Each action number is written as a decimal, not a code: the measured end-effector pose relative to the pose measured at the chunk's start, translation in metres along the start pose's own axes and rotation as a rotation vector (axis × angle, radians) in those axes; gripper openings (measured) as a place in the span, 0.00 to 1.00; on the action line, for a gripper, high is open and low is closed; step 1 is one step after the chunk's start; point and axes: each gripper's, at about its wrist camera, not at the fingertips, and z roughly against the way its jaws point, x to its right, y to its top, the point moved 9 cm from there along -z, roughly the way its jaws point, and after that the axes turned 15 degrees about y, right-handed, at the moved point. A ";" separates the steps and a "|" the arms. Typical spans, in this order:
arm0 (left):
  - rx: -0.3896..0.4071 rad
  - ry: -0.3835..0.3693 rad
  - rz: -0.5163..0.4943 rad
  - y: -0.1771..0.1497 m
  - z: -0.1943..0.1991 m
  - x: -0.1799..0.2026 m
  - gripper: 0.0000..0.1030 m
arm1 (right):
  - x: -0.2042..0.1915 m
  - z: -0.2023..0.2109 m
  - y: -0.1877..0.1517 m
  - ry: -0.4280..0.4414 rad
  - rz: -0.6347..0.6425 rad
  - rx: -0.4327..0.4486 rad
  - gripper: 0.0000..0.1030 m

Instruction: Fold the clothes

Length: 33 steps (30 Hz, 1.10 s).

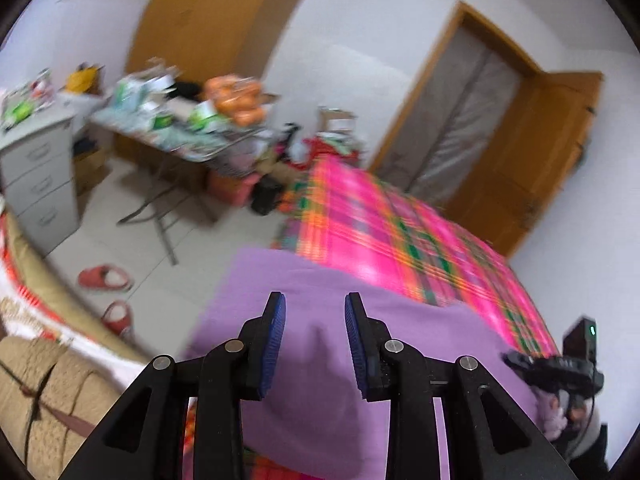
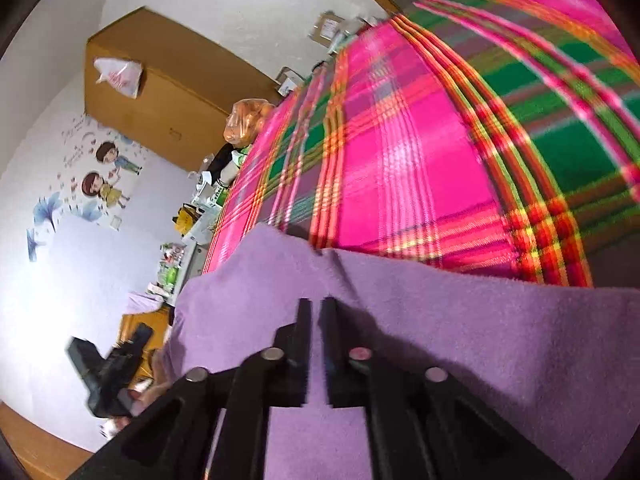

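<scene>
We see two grippers over one purple cloth (image 1: 320, 360), which lies on the plaid blanket (image 1: 400, 232). The left gripper (image 1: 315, 336) has its jaws parted, with cloth beneath the gap but not pinched. The right gripper (image 2: 316, 312) shows only a narrow slit between its fingers (image 2: 304, 320); whether they pinch the cloth we cannot tell. Farther off, we count two red slippers (image 1: 106, 278) on the floor, one cluttered table (image 1: 176, 136), one drawer cabinet (image 1: 40, 184) and one door (image 1: 532, 152).

Both wrist views look closely down over purple cloth (image 1: 320, 320) on plaid bedspread (image 2: 400, 140).
</scene>
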 end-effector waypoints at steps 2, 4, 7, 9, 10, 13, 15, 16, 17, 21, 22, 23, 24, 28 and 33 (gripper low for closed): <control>-0.025 -0.019 -0.030 -0.009 -0.007 0.013 0.32 | -0.007 0.003 0.000 -0.021 0.050 0.000 0.20; -0.061 -0.013 -0.049 -0.019 -0.019 0.021 0.32 | -0.004 0.007 0.000 -0.039 0.048 -0.004 0.20; -0.118 0.019 -0.057 -0.033 -0.038 0.021 0.32 | 0.010 0.020 0.005 -0.034 -0.016 0.021 0.10; -0.139 0.029 -0.070 -0.040 -0.043 0.022 0.32 | 0.018 0.030 0.009 -0.031 -0.054 0.050 0.10; -0.144 0.039 -0.081 -0.042 -0.044 0.023 0.32 | 0.021 0.036 0.012 -0.043 -0.057 0.068 0.10; -0.146 0.054 -0.112 -0.045 -0.047 0.027 0.32 | 0.019 0.042 0.014 -0.063 -0.050 0.087 0.10; -0.151 0.056 -0.115 -0.045 -0.048 0.027 0.32 | 0.016 0.044 0.014 -0.077 -0.040 0.095 0.11; -0.154 0.056 -0.116 -0.045 -0.049 0.027 0.32 | 0.015 0.045 0.014 -0.084 -0.035 0.098 0.16; -0.153 0.054 -0.113 -0.045 -0.049 0.026 0.32 | 0.011 0.045 0.014 -0.088 -0.019 0.094 0.19; -0.154 0.051 -0.106 -0.046 -0.047 0.027 0.32 | -0.011 0.029 0.015 -0.124 0.104 0.032 0.19; -0.154 0.052 -0.105 -0.046 -0.047 0.027 0.32 | -0.009 0.025 0.018 -0.142 0.119 0.020 0.19; -0.153 0.052 -0.105 -0.046 -0.047 0.027 0.32 | -0.002 0.023 0.022 -0.159 0.115 0.019 0.19; -0.153 0.053 -0.105 -0.046 -0.047 0.027 0.32 | 0.007 0.022 0.027 -0.174 0.095 0.025 0.12; -0.152 0.054 -0.102 -0.046 -0.048 0.029 0.32 | 0.019 0.039 0.036 -0.199 0.044 0.080 0.14; -0.153 0.047 -0.092 -0.046 -0.047 0.028 0.32 | -0.003 0.050 0.015 -0.151 0.108 0.045 0.16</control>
